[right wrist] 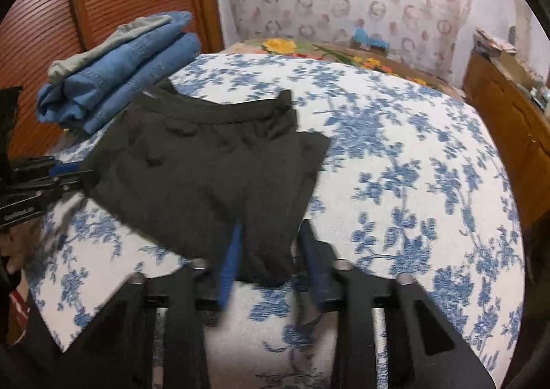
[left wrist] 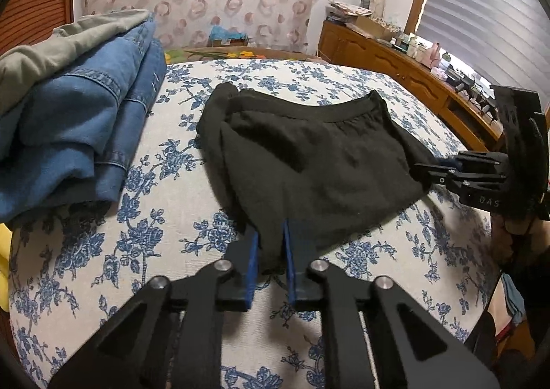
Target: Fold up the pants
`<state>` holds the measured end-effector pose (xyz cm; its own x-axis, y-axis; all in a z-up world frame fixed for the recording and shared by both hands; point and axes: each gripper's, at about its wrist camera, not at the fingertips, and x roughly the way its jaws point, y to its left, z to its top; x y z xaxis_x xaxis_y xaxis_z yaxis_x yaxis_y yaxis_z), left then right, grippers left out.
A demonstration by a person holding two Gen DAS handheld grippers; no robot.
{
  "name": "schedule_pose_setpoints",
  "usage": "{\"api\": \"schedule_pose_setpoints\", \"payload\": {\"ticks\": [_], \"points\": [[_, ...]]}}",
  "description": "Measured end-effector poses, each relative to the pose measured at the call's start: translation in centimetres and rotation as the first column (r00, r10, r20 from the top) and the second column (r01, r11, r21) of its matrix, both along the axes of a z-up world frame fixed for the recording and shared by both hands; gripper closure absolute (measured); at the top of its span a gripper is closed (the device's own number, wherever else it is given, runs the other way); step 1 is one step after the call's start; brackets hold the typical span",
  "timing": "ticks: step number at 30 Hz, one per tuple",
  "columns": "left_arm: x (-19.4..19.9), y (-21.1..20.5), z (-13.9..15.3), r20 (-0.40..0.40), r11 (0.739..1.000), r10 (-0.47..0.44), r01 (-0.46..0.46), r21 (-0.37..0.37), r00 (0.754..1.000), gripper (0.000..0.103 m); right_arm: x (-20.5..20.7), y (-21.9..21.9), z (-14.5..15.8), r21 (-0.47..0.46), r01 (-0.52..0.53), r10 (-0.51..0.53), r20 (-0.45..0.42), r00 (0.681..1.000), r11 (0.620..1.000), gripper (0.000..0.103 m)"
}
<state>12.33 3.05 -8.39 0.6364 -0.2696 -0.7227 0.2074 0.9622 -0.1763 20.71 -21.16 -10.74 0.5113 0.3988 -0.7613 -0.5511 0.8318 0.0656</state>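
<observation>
A pair of black pants [left wrist: 309, 155] lies folded on the blue-flowered bed cover [left wrist: 165, 244], waistband at the far side. In the left wrist view my left gripper [left wrist: 270, 244] grips the near corner of the fabric, which fills the narrow gap between the blue pads [left wrist: 253, 258]. The right gripper [left wrist: 424, 169] meets the pants' right edge there. In the blurred right wrist view the pants [right wrist: 206, 165] have their near corner bunched between the right gripper's [right wrist: 270, 248] fingers. The left gripper [right wrist: 80, 179] holds the pants' left edge.
A stack of folded blue jeans [left wrist: 86, 121] with a grey-green garment on top lies at the bed's far left, also [right wrist: 130, 59]. A wooden dresser [left wrist: 395, 69] with small items runs along the right wall. A hand [left wrist: 508, 227] holds the right gripper.
</observation>
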Motion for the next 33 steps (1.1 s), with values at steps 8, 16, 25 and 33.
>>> {"api": "schedule_pose_setpoints", "payload": {"ticks": [8, 16, 25, 33], "points": [[-2.8, -0.3, 1.4, 0.034, 0.999, -0.023, 0.023, -0.025, 0.999, 0.097, -2.4, -0.2, 0.9, -0.008, -0.007, 0.007, 0.049, 0.999, 1.0, 0.095], [-5.8, -1.7, 2.6, 0.07, 0.999, -0.045, 0.043, 0.018, 0.997, 0.096, -5.8, -1.3, 1.4, 0.022, -0.029, 0.028, 0.044, 0.999, 0.999, 0.095], [-7.6, -2.7, 3.0, 0.067, 0.997, -0.07, 0.068, 0.038, 0.995, 0.096, -9.1, -2.3, 2.0, 0.048, -0.023, 0.02, 0.063, 0.998, 0.999, 0.095], [-9.2, -3.1, 2.1, 0.041, 0.997, -0.071, 0.07, 0.035, 0.997, 0.096, -11.0, -3.2, 1.3, 0.067, -0.007, 0.005, 0.041, 0.999, 0.998, 0.095]]}}
